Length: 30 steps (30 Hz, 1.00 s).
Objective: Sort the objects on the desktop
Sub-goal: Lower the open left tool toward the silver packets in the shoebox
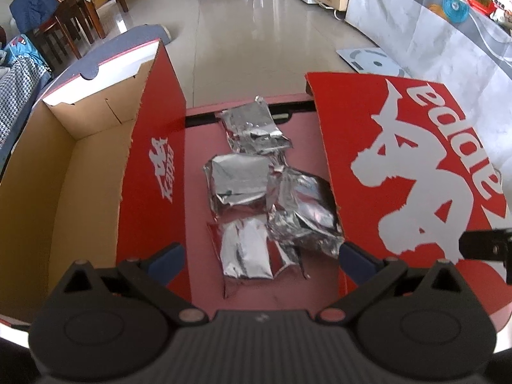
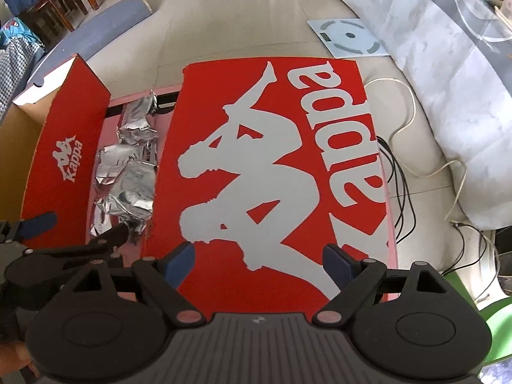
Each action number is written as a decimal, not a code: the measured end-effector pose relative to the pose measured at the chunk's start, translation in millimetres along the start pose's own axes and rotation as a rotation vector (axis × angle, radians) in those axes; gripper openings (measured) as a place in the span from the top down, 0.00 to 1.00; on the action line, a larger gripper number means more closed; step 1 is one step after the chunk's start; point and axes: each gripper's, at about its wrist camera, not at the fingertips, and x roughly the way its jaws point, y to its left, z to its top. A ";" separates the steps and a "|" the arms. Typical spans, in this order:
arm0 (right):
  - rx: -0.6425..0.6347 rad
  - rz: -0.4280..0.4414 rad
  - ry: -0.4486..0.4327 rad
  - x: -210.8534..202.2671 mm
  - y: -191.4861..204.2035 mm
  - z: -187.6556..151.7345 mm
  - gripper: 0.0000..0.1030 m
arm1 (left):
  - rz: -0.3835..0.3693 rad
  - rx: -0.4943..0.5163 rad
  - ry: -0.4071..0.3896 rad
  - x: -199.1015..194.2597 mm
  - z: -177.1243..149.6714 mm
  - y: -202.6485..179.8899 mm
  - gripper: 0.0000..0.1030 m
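Left wrist view: my left claw [image 1: 259, 257] gapes wide and empty over the nearest of four foil packets [image 1: 246, 249], which lie in a row on the pink table [image 1: 198, 147] between box [image 1: 96, 166] and lid [image 1: 416, 166]. My right claw [image 2: 259, 264] hangs wide and empty over the lid's near edge.

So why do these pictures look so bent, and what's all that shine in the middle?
Left wrist view: the fisheye lens bows the open shoe box and shoe box lid outward, and the foil packets throw back bright daylight. Right wrist view: the same curving, glare on the tiled floor, and corners fading to black.
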 end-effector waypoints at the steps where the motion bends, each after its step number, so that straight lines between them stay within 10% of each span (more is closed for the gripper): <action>1: 0.005 0.006 0.000 0.1 0.0 0.3 0.16 | 0.001 0.000 -0.005 0.2 0.4 0.4 0.00; 10: 0.014 0.010 -0.018 -2.4 3.5 3.4 0.16 | -0.097 -0.023 -0.060 -9.1 1.1 7.8 0.09; 18: 0.038 0.037 0.002 -0.9 2.7 4.6 0.16 | -0.113 0.002 -0.054 -5.1 2.2 8.0 0.39; 30: 0.024 0.048 0.008 -1.4 8.0 4.3 0.16 | -0.134 0.008 -0.039 4.7 5.6 9.3 0.46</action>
